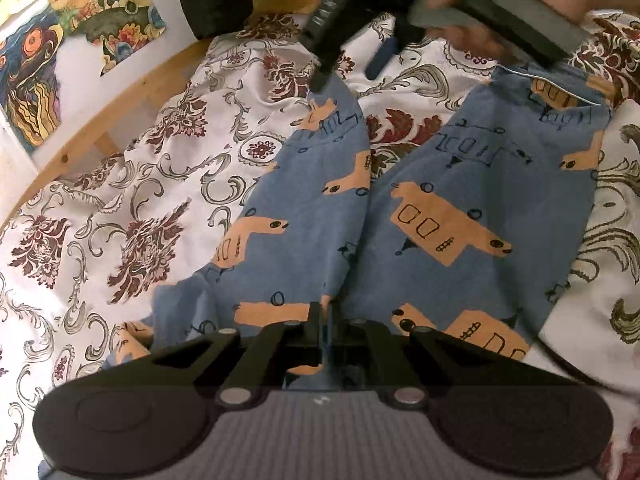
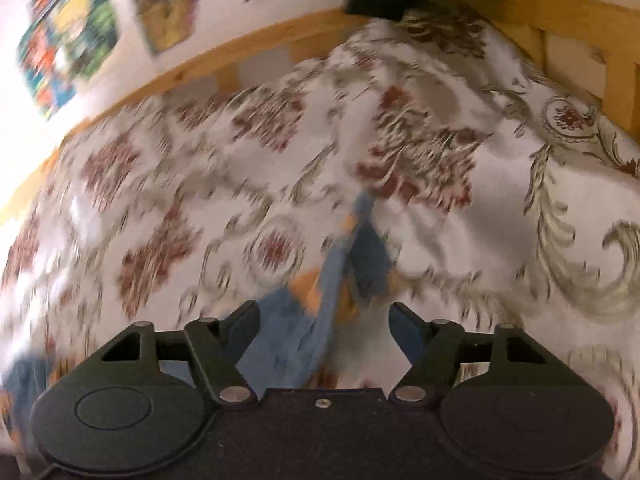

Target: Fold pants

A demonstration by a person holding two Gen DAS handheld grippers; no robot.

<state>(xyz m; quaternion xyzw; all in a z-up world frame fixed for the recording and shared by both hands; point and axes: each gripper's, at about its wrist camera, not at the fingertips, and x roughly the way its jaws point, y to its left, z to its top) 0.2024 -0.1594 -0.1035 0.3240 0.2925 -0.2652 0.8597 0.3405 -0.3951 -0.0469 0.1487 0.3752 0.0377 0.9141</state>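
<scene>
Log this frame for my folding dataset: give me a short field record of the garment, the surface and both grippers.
garment: blue pants with orange print, legs spread apart
surface: floral bedspread on a wooden-framed bed
left gripper: shut on the pants near the crotch
right gripper: jaws spread, a fold of the pants lying between them; view blurred
right gripper position: at the end of one leg, seen from the left wrist camera
wall: colourful pictures

Floral bedspread, wooden rail, posters
</scene>
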